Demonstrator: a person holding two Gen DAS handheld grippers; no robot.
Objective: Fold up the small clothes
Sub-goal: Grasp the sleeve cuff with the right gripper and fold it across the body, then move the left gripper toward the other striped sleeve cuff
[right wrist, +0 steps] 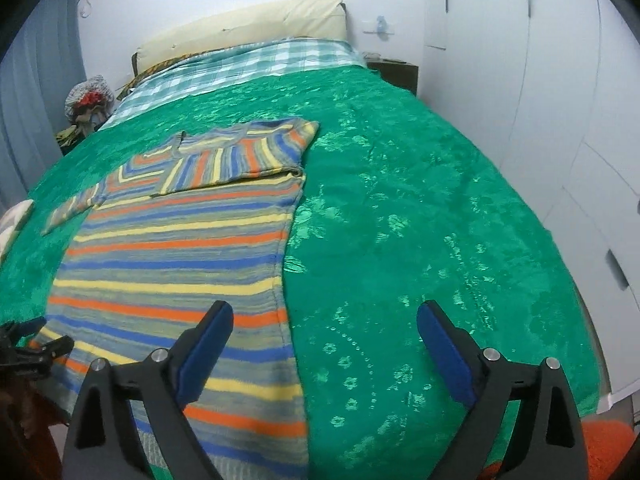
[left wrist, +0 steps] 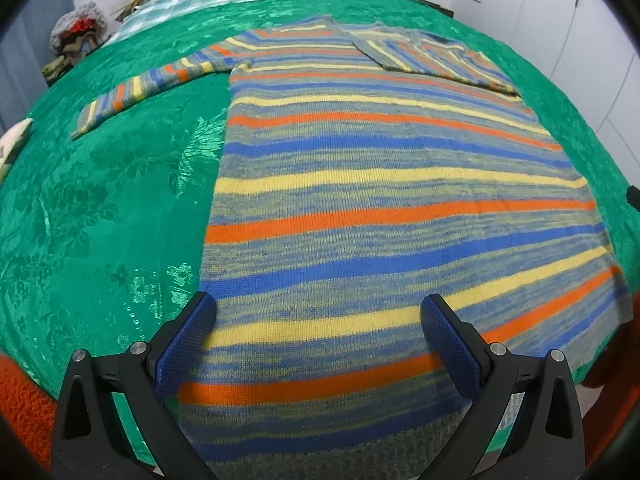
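1. Bed (right wrist: 440, 208) under a green floral coverlet; a green-and-white checked sheet (right wrist: 256, 64) lies between the sweater and the cream headboard (right wrist: 248, 24). White walls and white cupboard doors (right wrist: 580, 140) run along the bed on the folded-sleeve side of the sweater.
2. Striped knit sweater (left wrist: 380, 184) lies flat on the coverlet, hem toward the cameras, neck toward the headboard. One sleeve (left wrist: 152, 88) stretches out flat on the coverlet; the other sleeve (right wrist: 240, 156) is folded in across the chest.
3. Left tool (left wrist: 320, 320) hangs above the sweater's hem end, jaws wide apart, nothing between the pads; whether they touch the knit cannot be told.
4. Right tool (right wrist: 325, 328) sits over the sweater's side edge, one blue pad (right wrist: 208, 344) above the stripes, the other above bare coverlet. Jaws wide apart, nothing gripped.
5. Open coverlet beside the sweater's folded-sleeve edge, running out to the cupboards. Less bare cover past the outstretched sleeve.
6. Heap of mixed cloth (left wrist: 76, 40) off the bed's far corner, beyond the outstretched sleeve; contents not readable. Dark bedside cabinet (right wrist: 394, 74) near the headboard.
7. Orange fleecy material (left wrist: 24, 408) at the frame edge near the hem; cut off, unidentified. Sweater's lowest band is hidden behind the tool bodies.
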